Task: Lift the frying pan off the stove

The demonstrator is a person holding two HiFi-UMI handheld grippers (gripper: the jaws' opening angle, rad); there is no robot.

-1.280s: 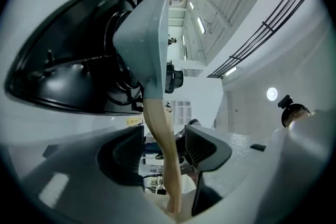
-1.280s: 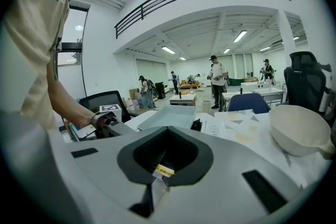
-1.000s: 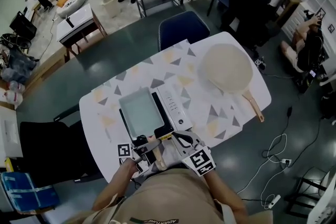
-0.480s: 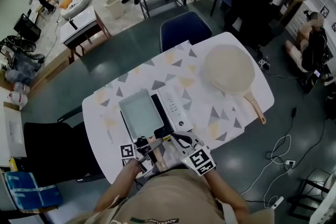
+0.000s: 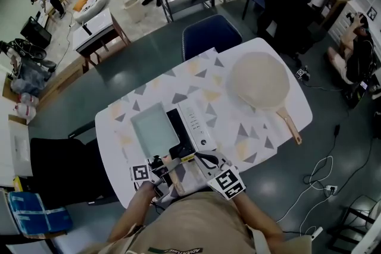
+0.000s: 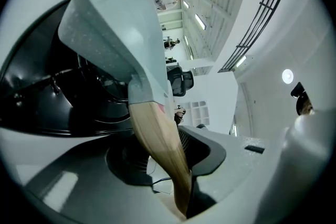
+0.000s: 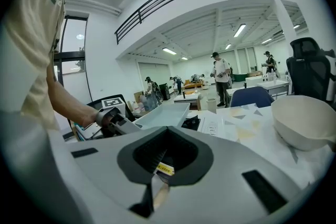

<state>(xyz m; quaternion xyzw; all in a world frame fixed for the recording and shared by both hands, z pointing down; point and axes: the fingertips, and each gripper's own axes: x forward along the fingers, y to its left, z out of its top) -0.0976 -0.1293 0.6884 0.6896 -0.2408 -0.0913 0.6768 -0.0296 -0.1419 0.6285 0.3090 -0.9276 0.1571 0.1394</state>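
A pale grey-green rectangular frying pan [image 5: 153, 129] sits over the black stove [image 5: 183, 138] near the table's front edge. Its wooden handle [image 5: 173, 168] points toward me. My left gripper [image 5: 162, 174] is shut on that handle, and its jaws are opening slightly. In the left gripper view the handle [image 6: 157, 139] runs down between the jaws, with the pan [image 6: 113, 34] tilted above the stove's dark glass [image 6: 42, 102]. My right gripper [image 5: 202, 162] hovers just right of the handle, shut and holding nothing. The right gripper view shows the pan [image 7: 163, 115] and the left gripper [image 7: 113, 118] ahead of it.
A round cream pan [image 5: 259, 79] with a wooden handle lies at the table's right end and is also in the right gripper view [image 7: 304, 120]. A blue chair [image 5: 211, 35] stands at the far side. The stove's white control panel [image 5: 199, 122] faces right. Cables lie on the floor.
The pan has shifted left relative to the stove, so more black glass shows beside it. Both grippers stay at the table's front edge.
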